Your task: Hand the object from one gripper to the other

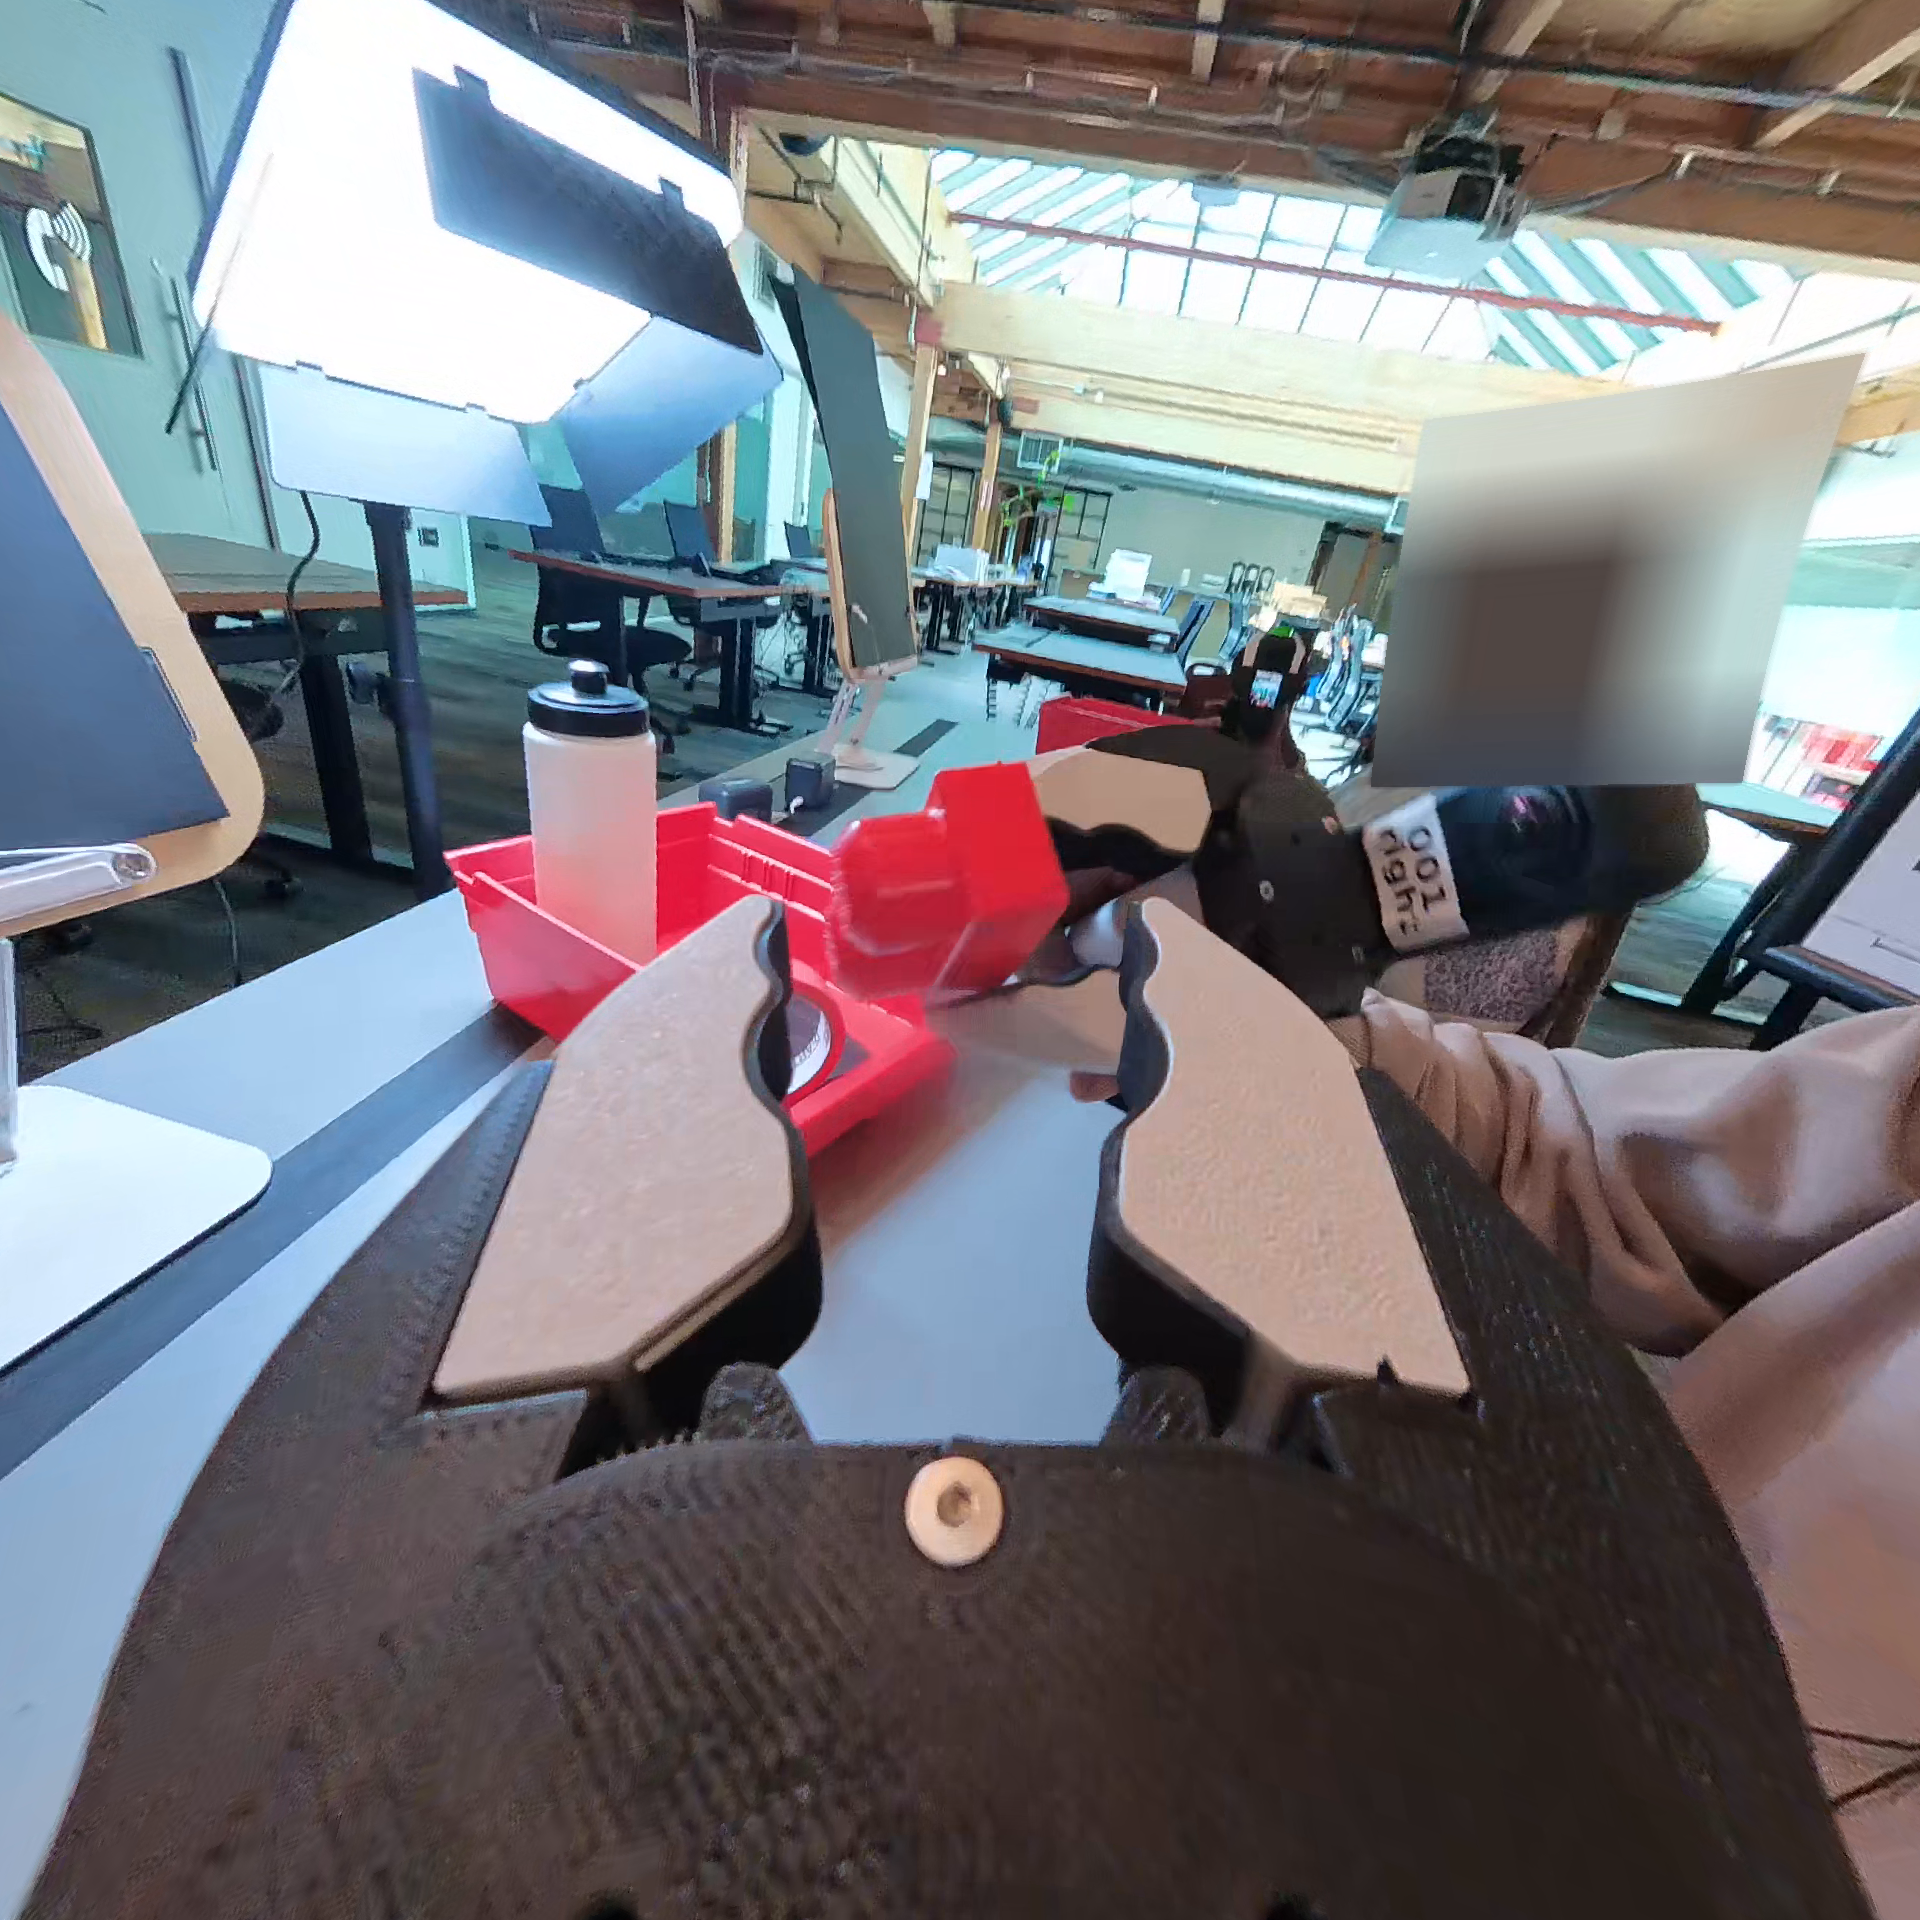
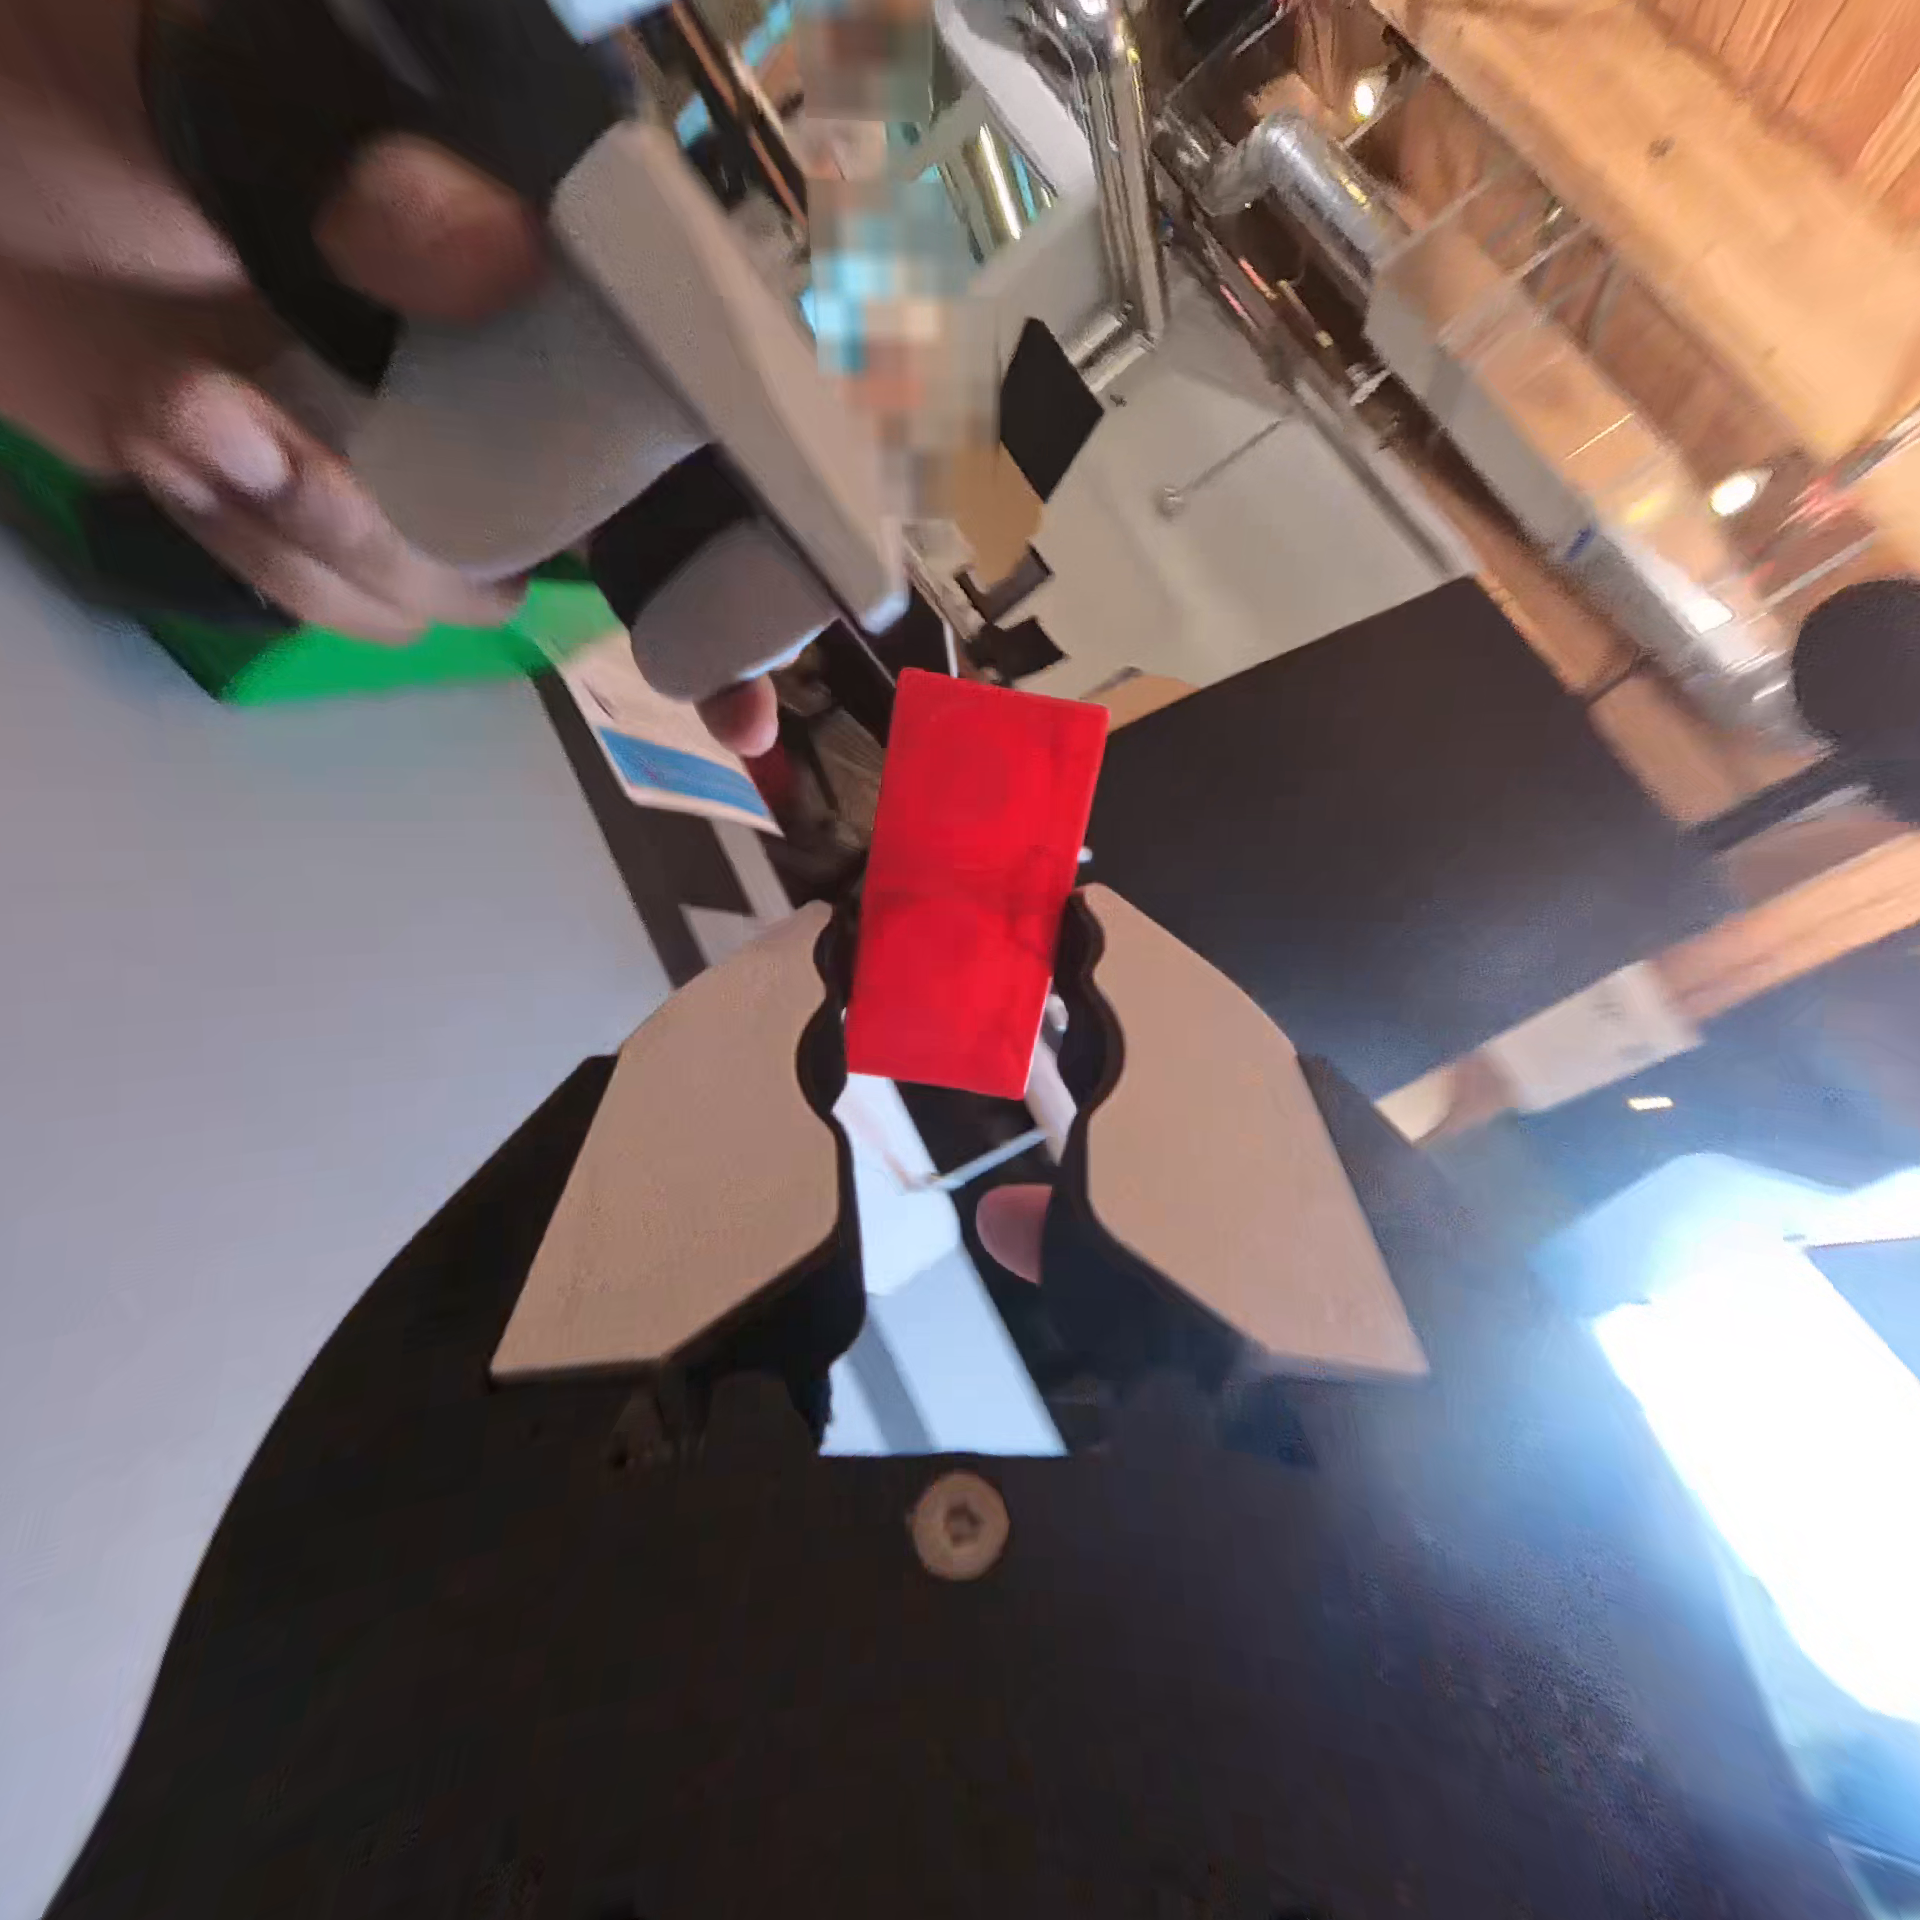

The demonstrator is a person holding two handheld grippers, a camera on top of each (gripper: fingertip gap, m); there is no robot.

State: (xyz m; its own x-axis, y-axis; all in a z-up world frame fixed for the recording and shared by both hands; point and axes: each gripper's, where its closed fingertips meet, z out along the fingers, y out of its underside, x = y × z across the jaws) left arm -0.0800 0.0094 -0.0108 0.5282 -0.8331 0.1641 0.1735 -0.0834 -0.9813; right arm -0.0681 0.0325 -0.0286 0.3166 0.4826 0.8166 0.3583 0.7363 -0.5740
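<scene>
bottle (image 1: 590, 821) upright in red tray (image 1: 540, 956), behind the right gripper's (image 2: 961, 971) red block (image 2: 971, 894).

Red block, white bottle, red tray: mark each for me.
red block (image 2: 971, 894): right wrist view, middle of its flat red face, clamped by the right gripper (image 2: 956, 971).
white bottle (image 1: 589, 831): left wrist view, middle of its white body.
red tray (image 1: 530, 951): left wrist view, outer near wall.

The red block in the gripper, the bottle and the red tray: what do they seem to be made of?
Red block: looks like hard glossy plastic, with flat faces, crisp edges and soft reflections.
Bottle: apparently translucent white plastic with a black screw cap; light glows through its wall.
Red tray: seemingly moulded rigid plastic, with thin walls, ribs and a mild sheen.
</scene>
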